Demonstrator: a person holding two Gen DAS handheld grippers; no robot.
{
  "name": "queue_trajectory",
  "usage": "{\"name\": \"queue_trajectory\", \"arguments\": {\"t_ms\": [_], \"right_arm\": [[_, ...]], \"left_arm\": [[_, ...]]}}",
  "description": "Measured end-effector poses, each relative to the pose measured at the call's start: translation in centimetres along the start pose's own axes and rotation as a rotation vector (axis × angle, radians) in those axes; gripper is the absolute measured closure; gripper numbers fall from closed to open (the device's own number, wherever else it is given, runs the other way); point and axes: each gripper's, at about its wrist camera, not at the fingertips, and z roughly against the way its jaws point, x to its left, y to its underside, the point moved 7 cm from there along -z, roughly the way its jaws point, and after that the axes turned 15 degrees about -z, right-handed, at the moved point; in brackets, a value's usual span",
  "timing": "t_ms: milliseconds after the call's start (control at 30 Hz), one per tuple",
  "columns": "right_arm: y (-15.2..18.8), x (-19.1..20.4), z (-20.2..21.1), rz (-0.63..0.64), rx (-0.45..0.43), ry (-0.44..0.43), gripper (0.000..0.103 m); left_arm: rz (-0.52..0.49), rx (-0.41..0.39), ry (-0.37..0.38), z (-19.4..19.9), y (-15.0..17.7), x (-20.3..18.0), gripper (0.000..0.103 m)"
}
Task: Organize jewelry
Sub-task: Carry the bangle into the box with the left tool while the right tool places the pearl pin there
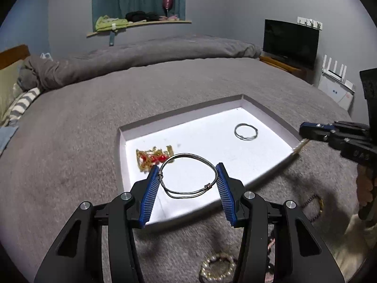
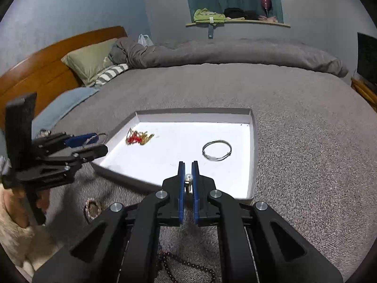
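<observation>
My left gripper is shut on a silver wire bangle, which spans between its blue pads just above the near left part of the white tray. Inside the tray lie a gold and red piece at the left and a second silver bangle at the right. My right gripper is shut on a small pearl piece over the tray's near edge. In the left wrist view the right gripper has a pale strand hanging by the tray's right corner.
The tray sits on a grey bed cover. On the cover near me lie a pearl bracelet, a dark bead bracelet and a dark bead strand. Pillows and a wooden headboard are far left. A hand holds each gripper.
</observation>
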Motion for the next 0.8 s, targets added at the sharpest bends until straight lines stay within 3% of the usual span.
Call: {"name": "queue_trajectory", "arguments": {"t_ms": [100, 267, 500, 800], "right_arm": [[-1.2, 0.1, 0.5, -0.014, -0.019, -0.027, 0.097], [-2.9, 0.0, -0.7, 0.0, -0.045, 0.004, 0.097], [-1.6, -0.6, -5.4, -0.01, 0.058, 0.025, 0.097], [-0.9, -3.0, -6.0, -0.116, 0.101, -0.003, 0.097]], "left_arm": [[-0.001, 0.003, -0.006, -0.3, 0.0, 0.2, 0.052], [-0.003, 0.024, -0.003, -1.4, 0.0, 0.5, 0.052], [0.043, 0.106, 0.056, -4.2, 0.8, 1.1, 0.052], [0.1, 0.172, 0.045, -5.6, 2.9, 3.0, 0.052]]}}
